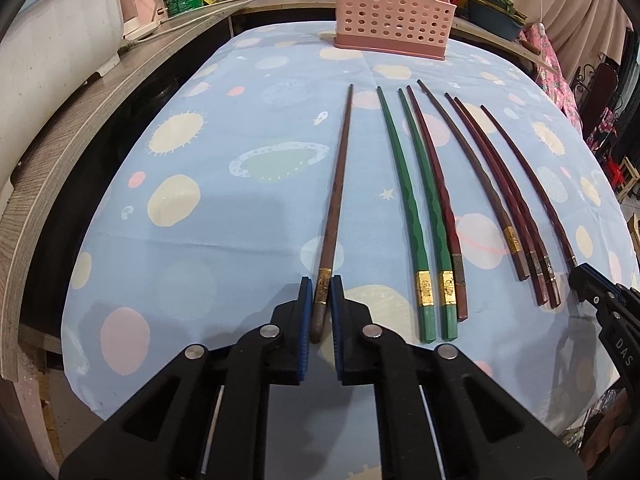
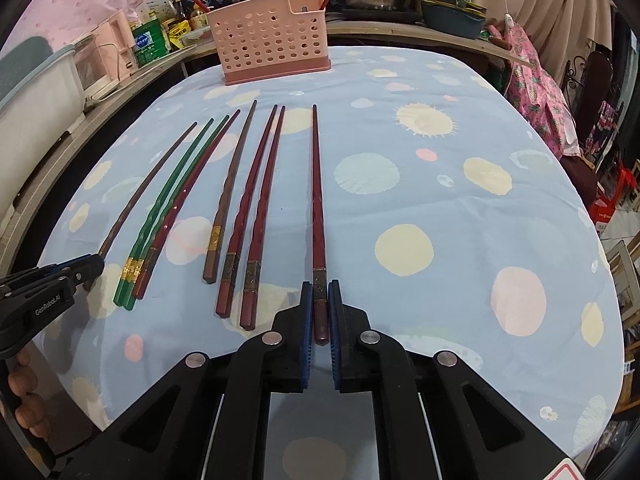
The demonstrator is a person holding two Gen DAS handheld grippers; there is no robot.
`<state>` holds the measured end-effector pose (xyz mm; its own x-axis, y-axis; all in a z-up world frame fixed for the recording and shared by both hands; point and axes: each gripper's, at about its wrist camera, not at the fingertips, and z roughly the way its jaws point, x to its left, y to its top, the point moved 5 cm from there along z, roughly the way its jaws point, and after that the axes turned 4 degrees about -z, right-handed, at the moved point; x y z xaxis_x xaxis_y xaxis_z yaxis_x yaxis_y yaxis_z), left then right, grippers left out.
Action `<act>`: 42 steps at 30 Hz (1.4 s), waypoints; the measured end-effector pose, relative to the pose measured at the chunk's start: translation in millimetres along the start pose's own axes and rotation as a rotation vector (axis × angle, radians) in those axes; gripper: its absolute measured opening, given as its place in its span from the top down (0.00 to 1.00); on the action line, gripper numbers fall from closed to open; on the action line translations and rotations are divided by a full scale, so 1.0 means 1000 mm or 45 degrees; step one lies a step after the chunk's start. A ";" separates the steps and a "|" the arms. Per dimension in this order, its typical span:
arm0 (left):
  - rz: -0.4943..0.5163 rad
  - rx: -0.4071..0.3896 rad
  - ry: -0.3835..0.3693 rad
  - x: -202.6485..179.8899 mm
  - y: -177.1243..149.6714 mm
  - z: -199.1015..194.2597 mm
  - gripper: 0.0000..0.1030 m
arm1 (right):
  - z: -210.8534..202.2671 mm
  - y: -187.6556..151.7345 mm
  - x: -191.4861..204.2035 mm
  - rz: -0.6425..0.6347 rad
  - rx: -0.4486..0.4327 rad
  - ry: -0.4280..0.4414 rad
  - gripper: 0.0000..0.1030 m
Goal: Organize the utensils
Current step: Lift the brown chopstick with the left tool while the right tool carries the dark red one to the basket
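Note:
Several chopsticks lie side by side on the blue planet-print tablecloth (image 1: pixel 224 232). My left gripper (image 1: pixel 321 285) is shut on the thick end of a brown chopstick (image 1: pixel 338 184), the leftmost one, which still rests on the cloth. My right gripper (image 2: pixel 320 289) is shut on the thick end of a dark red chopstick (image 2: pixel 317 192), the rightmost one. Between them lie two green chopsticks (image 1: pixel 404 184), a brown one with a gold band (image 2: pixel 230 196) and more dark red ones (image 2: pixel 256 200). A pink perforated utensil holder (image 1: pixel 390 10) stands at the table's far edge.
A wooden counter (image 1: pixel 80 120) curves along the left, carrying a white tub (image 1: pixel 48 28), tins and pots. More pots and a basin sit behind the holder. Pink fabric hangs at the far right (image 2: pixel 540 92). Bare cloth lies left of the brown chopstick and right of the red one.

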<state>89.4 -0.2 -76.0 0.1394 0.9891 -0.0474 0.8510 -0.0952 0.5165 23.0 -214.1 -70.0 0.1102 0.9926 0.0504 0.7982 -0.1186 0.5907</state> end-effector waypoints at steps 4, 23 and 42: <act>-0.018 0.006 -0.004 0.004 0.001 -0.003 0.93 | -0.007 0.004 -0.004 0.008 -0.018 -0.001 0.93; -0.103 -0.171 -0.123 0.012 0.065 -0.080 0.93 | -0.085 0.077 -0.018 0.064 -0.270 0.063 0.93; -0.087 -0.454 -0.160 -0.012 0.207 -0.141 0.93 | -0.129 0.209 -0.049 0.160 -0.561 0.169 0.93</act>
<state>192.6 -16.1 152.2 0.1682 0.9683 -0.1847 0.6337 0.0374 0.7727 108.1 -284.0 154.5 0.0905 0.9692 0.2292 0.4533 -0.2450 0.8570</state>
